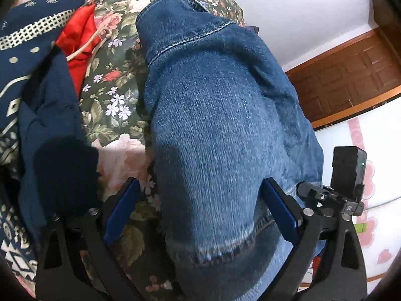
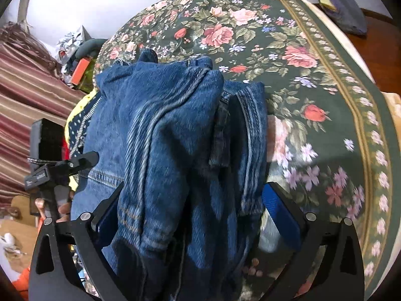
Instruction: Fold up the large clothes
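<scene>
Hand-held grippers, left (image 1: 200, 195) and right (image 2: 193, 200), both spread around bunched jeans (image 1: 220, 115) on bed (image 2: 313, 80); fold barely started.

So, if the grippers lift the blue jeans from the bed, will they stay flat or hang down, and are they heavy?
The jeans will probably sag: in the right wrist view they already bunch into soft folds. They look rather heavy for cloth, given the thick denim and doubled seams. Slipping seems unlikely, since the weave looks coarse, though both pairs of jaws stand wide apart around the fabric on the floral bedspread.
</scene>
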A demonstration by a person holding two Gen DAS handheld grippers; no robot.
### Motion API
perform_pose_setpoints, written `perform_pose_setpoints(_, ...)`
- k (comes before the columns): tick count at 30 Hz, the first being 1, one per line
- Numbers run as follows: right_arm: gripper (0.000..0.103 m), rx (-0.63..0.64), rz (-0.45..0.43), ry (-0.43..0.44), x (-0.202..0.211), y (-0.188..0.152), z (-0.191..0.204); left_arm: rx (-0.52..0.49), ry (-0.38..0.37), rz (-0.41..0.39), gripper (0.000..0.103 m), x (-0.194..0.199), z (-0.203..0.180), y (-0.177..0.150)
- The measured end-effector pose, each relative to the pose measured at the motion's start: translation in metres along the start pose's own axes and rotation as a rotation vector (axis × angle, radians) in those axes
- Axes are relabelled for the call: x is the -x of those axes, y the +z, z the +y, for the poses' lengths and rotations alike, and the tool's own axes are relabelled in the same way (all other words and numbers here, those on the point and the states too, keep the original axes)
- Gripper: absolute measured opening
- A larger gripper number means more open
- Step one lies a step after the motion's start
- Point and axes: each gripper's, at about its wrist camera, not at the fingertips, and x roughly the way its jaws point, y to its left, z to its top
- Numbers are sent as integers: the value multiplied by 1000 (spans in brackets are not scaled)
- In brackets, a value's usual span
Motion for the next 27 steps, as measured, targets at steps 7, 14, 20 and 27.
perform_pose_setpoints(7, 101, 30, 0, -11, -8, 9, 6, -28, 17, 4, 100, -9, -13, 7)
perform_pose_setpoints(14, 71, 42, -27, 0, 0, 4, 13, -70, 1, -10, 72, 0, -36, 4)
perform_pose_setpoints(20, 46, 139, -82, -101, 18, -4, 48, -132, -2, -55, 45, 27, -66, -1)
perform_pose_setpoints(27, 34, 201, -157, -117, 47, -9, 92, -273, 41, -153, 37, 91, -109, -17)
